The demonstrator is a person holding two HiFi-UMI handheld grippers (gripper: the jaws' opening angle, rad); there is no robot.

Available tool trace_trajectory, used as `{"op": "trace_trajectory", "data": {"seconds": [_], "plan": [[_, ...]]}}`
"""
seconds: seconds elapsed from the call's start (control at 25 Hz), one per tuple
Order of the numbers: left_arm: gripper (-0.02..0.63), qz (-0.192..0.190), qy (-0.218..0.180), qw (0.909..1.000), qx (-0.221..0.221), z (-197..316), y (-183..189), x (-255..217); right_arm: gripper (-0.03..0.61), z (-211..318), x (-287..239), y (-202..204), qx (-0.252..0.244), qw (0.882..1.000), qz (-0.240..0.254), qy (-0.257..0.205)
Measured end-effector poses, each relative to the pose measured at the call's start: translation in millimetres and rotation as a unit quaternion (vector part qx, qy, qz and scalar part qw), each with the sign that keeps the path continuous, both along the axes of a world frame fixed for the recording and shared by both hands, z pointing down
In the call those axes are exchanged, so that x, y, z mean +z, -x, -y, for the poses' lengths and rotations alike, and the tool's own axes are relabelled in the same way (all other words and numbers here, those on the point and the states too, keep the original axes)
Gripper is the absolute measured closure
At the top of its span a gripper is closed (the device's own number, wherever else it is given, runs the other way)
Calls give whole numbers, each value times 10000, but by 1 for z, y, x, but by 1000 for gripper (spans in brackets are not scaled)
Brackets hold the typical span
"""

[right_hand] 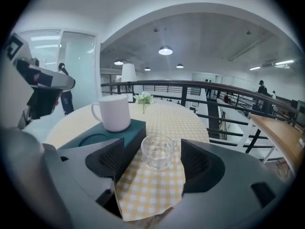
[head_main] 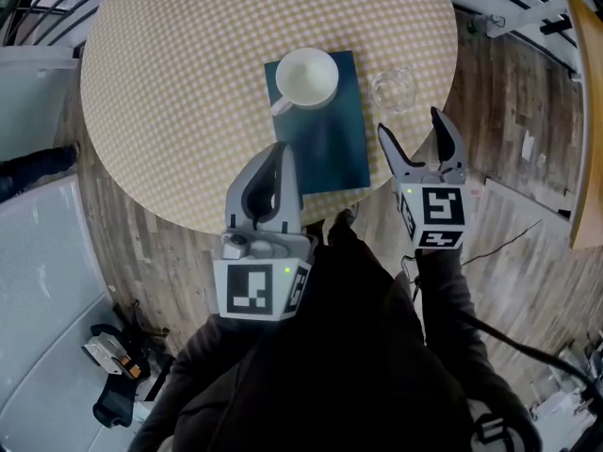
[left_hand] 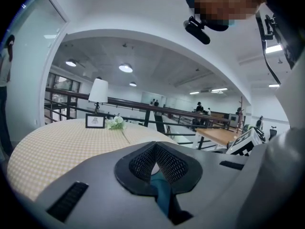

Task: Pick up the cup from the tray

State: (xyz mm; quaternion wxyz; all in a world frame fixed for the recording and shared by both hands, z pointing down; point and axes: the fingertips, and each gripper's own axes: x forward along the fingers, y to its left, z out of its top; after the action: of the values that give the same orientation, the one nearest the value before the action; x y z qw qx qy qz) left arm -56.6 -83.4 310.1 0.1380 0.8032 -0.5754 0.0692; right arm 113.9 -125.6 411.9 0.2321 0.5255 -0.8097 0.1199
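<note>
We've got the white cup [head_main: 306,77] at the teal tray's [head_main: 330,139] 12 o'clock end, left gripper [head_main: 279,153] pressed shut near the tray's 7, right gripper [head_main: 410,125] spread wide, glass cup [head_main: 392,89] at its 12.

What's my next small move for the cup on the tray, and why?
Probably swing the right gripper left and forward toward the white cup on the tray. Its jaws stand open, but they frame the glass cup on the cloth beside the tray, and the left gripper is shut.
</note>
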Motion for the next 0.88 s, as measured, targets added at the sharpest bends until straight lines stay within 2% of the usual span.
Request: {"op": "trace_trajectory", "data": {"seconds": [0.08,0.12,0.16,0.2,0.24,0.28,0.64,0.88], "plan": [[607,-24,-87,10000,3,-9,-4,-5,207,-10,-18,3,-58,9997,197,-149],[607,-35,-136,9999,6,-14,-7,-9,241,-15,-28,4,-54,9992,268,-277],[607,-46,-187,9998,11,-19,-9,-13,344,-21,-38,4,-33,9986,320,-422],[607,-58,-235,9997,17,-25,-11,-17,476,-27,-47,5,-17,9978,373,-549],[607,-69,-280,9996,24,-29,-14,-21,535,-33,-55,6,-29,9970,439,-634],[607,-79,-330,9994,30,-34,-16,-25,558,-39,-62,8,-72,9964,512,-678],[607,-121,-863,9962,61,-61,-28,-64,571,-84,-112,59,-1002,9860,585,-1196],[607,-150,-1112,9937,75,-74,-24,-84,571,-98,-132,71,-1134,9822,646,-1351]]}}
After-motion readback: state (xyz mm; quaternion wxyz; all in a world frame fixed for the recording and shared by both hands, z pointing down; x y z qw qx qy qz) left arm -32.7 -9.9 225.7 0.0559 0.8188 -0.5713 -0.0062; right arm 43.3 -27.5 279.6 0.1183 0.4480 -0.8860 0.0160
